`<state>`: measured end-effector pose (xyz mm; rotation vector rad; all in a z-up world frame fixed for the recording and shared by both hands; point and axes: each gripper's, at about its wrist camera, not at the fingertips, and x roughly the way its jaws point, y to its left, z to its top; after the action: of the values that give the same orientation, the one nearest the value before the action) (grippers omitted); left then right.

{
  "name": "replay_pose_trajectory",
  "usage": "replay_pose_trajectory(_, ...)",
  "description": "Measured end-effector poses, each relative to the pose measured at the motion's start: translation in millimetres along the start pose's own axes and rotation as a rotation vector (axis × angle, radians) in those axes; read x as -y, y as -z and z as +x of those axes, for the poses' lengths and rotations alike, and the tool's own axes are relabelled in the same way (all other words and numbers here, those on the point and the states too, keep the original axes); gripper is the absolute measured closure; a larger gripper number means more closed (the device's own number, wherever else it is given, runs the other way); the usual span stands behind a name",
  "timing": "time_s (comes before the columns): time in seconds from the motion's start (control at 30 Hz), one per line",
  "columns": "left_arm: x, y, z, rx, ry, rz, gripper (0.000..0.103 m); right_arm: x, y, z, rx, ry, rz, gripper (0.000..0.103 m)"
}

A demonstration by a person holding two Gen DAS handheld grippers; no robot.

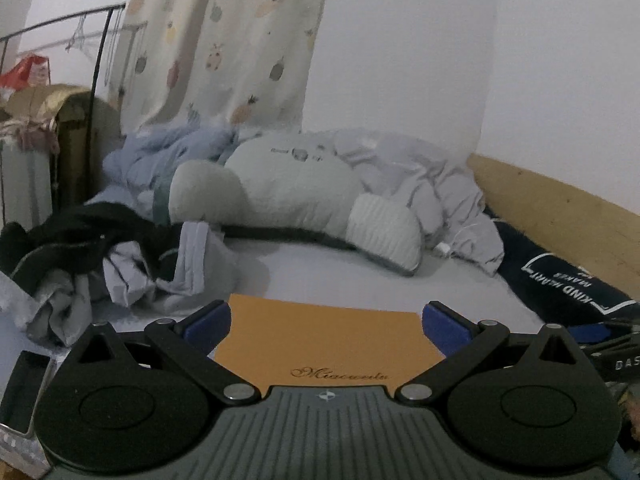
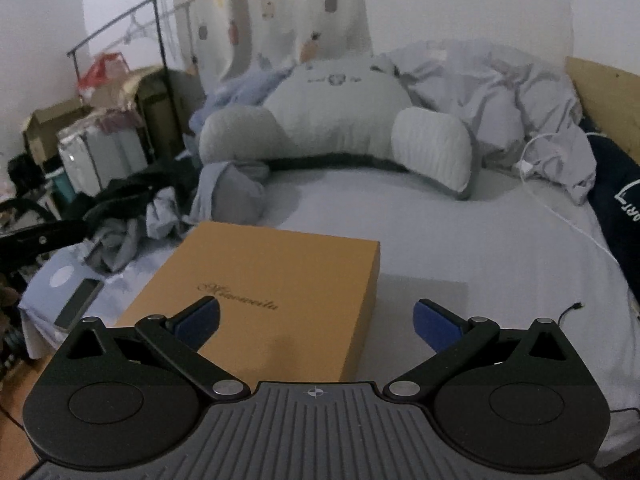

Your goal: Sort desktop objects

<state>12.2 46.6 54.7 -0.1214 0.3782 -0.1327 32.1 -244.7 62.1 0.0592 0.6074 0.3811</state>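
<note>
While resting on the pale grey bed sheet (image 2: 460,240), flat orange cardboard box with gold script lettering (image 2: 272,300) seen lying lid-up near the bed's front edge, just beside a dark smartphone (image 2: 78,300) on its left. Left gripper (image 1: 326,322) spread wide over the box top, blue pads (image 1: 208,326) apart, gripping nothing. Right gripper (image 2: 316,322) likewise wide open and empty, 1 pad above the box, the other past its right edge; large grey plush cushion (image 2: 340,120) well behind.

Home bedroom: unmade bed (image 2: 460,240) with rumpled duvet (image 2: 520,108), backrest cushion (image 2: 340,116), printed curtain (image 1: 224,40), clothes rack (image 2: 120,28).
</note>
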Motion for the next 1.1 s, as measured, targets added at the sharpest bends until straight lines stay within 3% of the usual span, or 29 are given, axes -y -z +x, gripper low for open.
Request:
replay_pose_trajectory(0.3, 21.0, 17.4, -16.2, 0.052, 0.021, 0.056, 0.000, 12.7, 31.6, -25.8, 0.121, -0.041, -0.020, 0.000)
replay_pose_trajectory(0.57, 20.7, 31.8, -34.8, 0.080, 0.041, 0.040, 0.000, -2.6, 49.9, -34.0, 0.169, -0.016, -0.120, 0.000)
replay_pose_trajectory(0.7, 22.2, 41.0, -31.1, 0.060, 0.056, 0.047, 0.000, -6.8, 59.1, -27.5, 0.129, -0.038, -0.112, 0.000)
replay_pose_trajectory(1.1, 16.7, 50.5, -29.5, -0.018, 0.031, 0.039, 0.000, -14.2, 59.8, -24.3, 0.127, -0.054, -0.051, 0.000)
